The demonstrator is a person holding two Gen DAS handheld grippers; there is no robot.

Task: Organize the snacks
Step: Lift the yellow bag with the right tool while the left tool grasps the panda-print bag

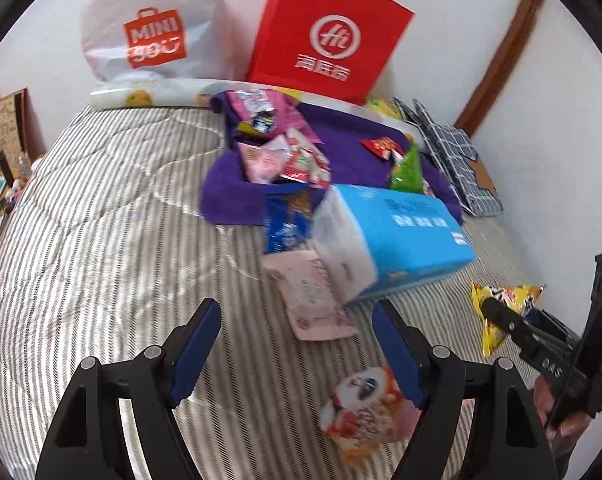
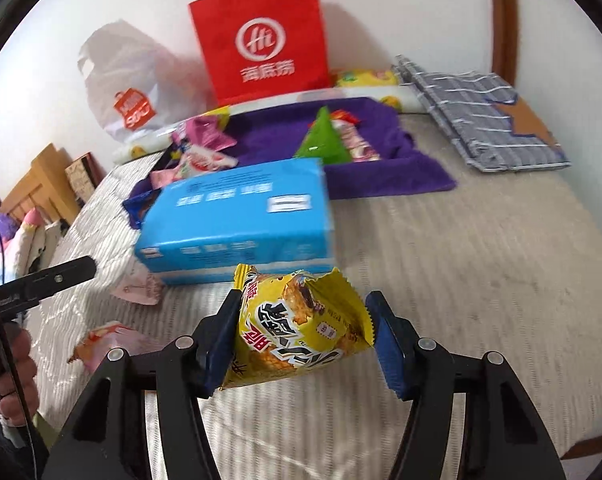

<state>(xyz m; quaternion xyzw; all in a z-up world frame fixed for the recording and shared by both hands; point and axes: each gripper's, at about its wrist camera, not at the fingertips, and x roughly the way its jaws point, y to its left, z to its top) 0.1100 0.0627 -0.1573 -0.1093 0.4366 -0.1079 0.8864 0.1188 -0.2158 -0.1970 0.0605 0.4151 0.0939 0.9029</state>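
A bed point(image 1: 101, 220) with a grey-striped quilt is standing against a white wall point(image 2: 401, 12). A brown wooden trim point(image 1: 501, 52) is running up the wall at the right. A wooden headboard point(image 2: 37, 188) is showing at the left. Light is falling evenly.

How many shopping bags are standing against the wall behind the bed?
2. A white plastic bag with an orange logo stands on the left, and a red paper bag stands right beside it. Nothing suggests another, though the snack pile could hide one.
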